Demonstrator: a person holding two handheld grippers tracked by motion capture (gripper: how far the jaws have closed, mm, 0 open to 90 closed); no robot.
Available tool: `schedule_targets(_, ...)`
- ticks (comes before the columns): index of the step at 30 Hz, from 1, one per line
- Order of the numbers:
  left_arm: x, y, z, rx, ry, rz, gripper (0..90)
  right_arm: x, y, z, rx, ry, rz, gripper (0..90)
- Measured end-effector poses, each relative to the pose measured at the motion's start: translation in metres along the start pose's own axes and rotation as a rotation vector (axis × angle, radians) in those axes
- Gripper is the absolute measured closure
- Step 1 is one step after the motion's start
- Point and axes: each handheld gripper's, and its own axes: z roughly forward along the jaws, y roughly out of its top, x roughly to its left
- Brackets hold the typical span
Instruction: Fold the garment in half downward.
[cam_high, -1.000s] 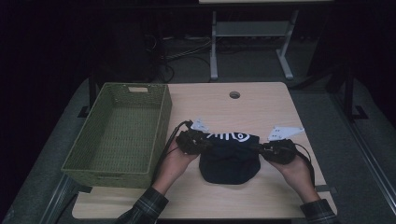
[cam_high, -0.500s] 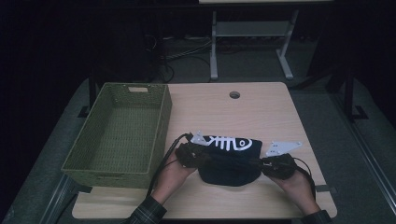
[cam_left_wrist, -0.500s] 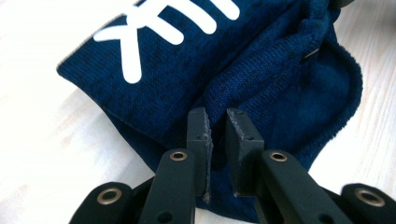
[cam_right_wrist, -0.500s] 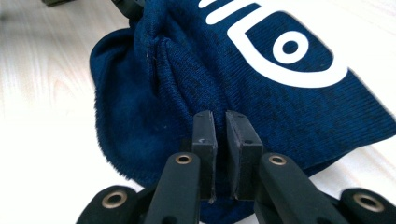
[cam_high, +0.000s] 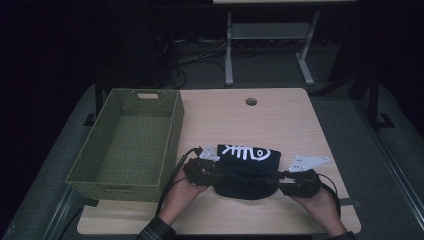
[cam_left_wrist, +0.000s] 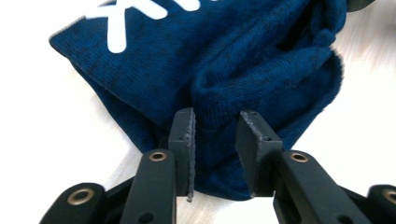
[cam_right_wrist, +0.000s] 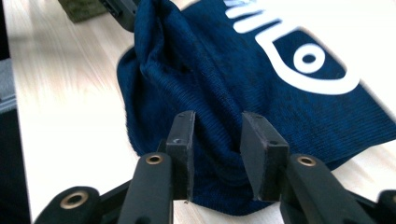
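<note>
In the left gripper view, the left gripper (cam_left_wrist: 215, 154) has its two black jaws a little apart, with a thick fold of the dark blue cloth (cam_left_wrist: 243, 70) squeezed between them. The cloth fills the top and middle of that frame, with white marks at the upper left.

In the right gripper view, the right gripper (cam_right_wrist: 217, 156) does the same thing. Its jaws pinch a bunched fold of the blue cloth in the lower middle of the frame. A white fish eye print (cam_right_wrist: 308, 60) sits at the upper right of that frame.

In the high view, the cloth lies low in the middle of the frame, on the wooden table (cam_high: 280, 120). The white fish bone picture (cam_high: 246, 151) is on its far side. The left gripper is at the cloth's left edge and the right gripper at its right edge. A hand (cam_high: 182, 196) holds the left one, and another hand (cam_high: 320, 202) holds the right one.

A green basket (cam_high: 172, 127) stands at the left of the frame, just beside the left gripper.
</note>
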Motion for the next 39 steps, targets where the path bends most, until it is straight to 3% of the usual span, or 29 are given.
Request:
schedule_targets(6, -0.003, 0.009, -0.021, -0.060, 0.010, 0.006, 64.7, 0.000, 0.009, -0.023, -0.074, -0.027, -0.011, 66.9)
schedule_targets(10, 0.002, 0.018, -0.028, -0.089, 0.003, -0.002, 76.9, -0.010, 0.014, -0.029, -0.081, -0.053, -0.008, 79.5)
schedule_targets(11, 0.003, 0.021, -0.027, -0.090, -0.003, -0.007, 86.7, -0.012, 0.015, -0.028, -0.075, -0.056, -0.007, 83.1)
schedule_targets(12, 0.005, 0.024, -0.026, -0.093, -0.004, -0.008, 89.7, -0.017, 0.015, -0.023, -0.063, -0.049, -0.002, 87.4)
schedule_targets(14, 0.008, 0.034, -0.017, -0.091, -0.006, -0.009, 90.0, -0.020, 0.015, -0.016, -0.047, -0.041, 0.005, 89.6)
schedule_targets(20, 0.006, 0.043, 0.004, -0.077, -0.022, 0.003, 90.0, -0.023, 0.011, -0.002, -0.016, -0.015, 0.019, 89.8)
schedule_targets(26, -0.007, 0.036, 0.015, -0.049, -0.066, 0.018, 89.9, -0.016, 0.000, 0.005, 0.006, 0.023, 0.032, 89.8)
schedule_targets(27, -0.011, 0.031, 0.017, -0.040, -0.078, 0.018, 90.0, -0.013, -0.001, 0.007, 0.015, 0.030, 0.015, 89.8)
schedule_targets(35, -0.016, 0.011, 0.027, 0.002, -0.087, 0.004, 89.9, 0.004, -0.006, 0.023, 0.062, 0.069, 0.004, 89.9)
schedule_targets(39, -0.015, 0.004, 0.033, 0.028, -0.080, 0.002, 90.0, 0.006, -0.009, 0.028, 0.080, 0.068, 0.001, 89.9)
